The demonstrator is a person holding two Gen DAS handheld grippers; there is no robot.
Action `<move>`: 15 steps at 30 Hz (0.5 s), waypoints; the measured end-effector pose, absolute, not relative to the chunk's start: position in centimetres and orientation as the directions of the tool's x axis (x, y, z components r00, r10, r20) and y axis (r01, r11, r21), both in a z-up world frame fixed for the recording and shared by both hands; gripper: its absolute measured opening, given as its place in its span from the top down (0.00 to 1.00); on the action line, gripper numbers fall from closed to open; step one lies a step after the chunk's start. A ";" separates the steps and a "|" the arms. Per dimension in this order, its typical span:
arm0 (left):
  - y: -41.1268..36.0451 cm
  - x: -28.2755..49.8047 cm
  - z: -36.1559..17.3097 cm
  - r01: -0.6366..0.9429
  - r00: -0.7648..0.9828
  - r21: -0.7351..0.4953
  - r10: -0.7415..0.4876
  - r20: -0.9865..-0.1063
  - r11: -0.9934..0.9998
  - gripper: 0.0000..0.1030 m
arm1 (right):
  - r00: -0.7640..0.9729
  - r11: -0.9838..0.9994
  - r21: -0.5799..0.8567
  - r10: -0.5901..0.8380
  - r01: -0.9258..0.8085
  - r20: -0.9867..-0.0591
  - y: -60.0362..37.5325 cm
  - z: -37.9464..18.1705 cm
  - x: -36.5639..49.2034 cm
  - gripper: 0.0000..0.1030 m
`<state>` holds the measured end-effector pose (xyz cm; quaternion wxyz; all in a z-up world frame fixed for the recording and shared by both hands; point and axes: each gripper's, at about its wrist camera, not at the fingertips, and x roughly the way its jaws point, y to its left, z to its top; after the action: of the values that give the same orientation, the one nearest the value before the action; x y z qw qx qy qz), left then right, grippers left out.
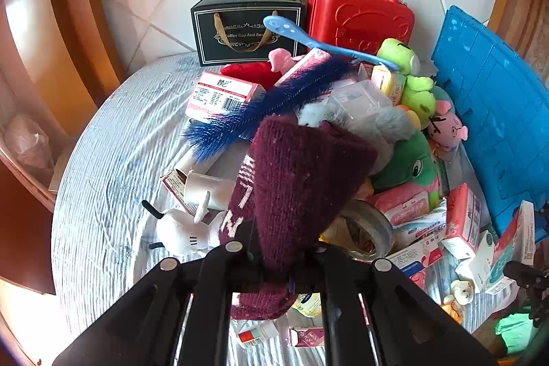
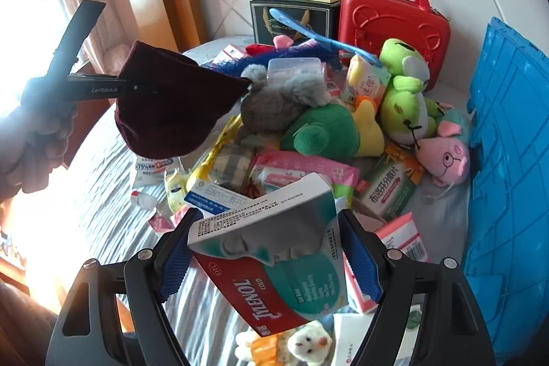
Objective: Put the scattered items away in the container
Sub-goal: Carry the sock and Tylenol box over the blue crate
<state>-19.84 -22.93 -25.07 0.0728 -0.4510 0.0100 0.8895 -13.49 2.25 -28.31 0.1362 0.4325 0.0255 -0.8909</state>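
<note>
Round desk (image 1: 103, 167) with a striped grey cloth, heaped with clutter. Blue plastic crate (image 1: 494, 112) stands at the right edge of the heap, tilted up against the pile; nothing visible inside from these angles. Red toy suitcase (image 1: 360, 11) upright at the back by the tiled wall, black gift box (image 1: 247, 30) just left of it.

Left tongs (image 1: 284, 276) clamped on a maroon knit hat (image 1: 298, 180), held up above the pile; in the right wrist view the hat (image 2: 171, 105) hangs clear of the desk, left of the heap. Right tongs (image 2: 266, 258) clamped on a Tylenol Cold box (image 2: 274, 259), blue pads pressed on both sides, box tilted and lifted off the desk.

In the pile: dark green plush (image 2: 326, 129), light green frog plush (image 2: 405, 91), grey furry plush (image 2: 274, 102), pink pig plush (image 2: 446, 160) touching the crate. Blue bottle brush (image 1: 271, 98) lies diagonally across the top. Pink tissue packs and medicine boxes scattered around, tape roll (image 1: 367, 228) near the left tongs. White plush (image 1: 185, 228) lower left.
</note>
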 end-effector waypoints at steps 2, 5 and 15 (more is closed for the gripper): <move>-22.9 -19.4 -23.8 -0.141 -0.595 -0.055 0.129 -0.794 -0.989 0.92 | -0.603 -0.963 0.070 -0.218 0.258 -0.767 2.3 -27.3 -13.1 0.23; -22.6 -18.5 -21.8 -0.146 -0.614 -0.060 0.138 -0.777 -0.987 0.92 | -0.624 -0.967 0.063 -0.209 0.247 -0.753 2.3 -25.6 -12.6 0.23; -22.0 -16.0 -15.7 -0.164 -0.666 -0.062 0.157 -0.729 -0.985 0.92 | -0.687 -0.986 0.025 -0.133 0.166 -0.714 2.9 -19.8 -11.3 0.23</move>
<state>-16.00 -22.04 -15.67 0.0878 -0.3989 0.0046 0.9128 -11.29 2.85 -19.76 0.0815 0.3869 0.0210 -0.9183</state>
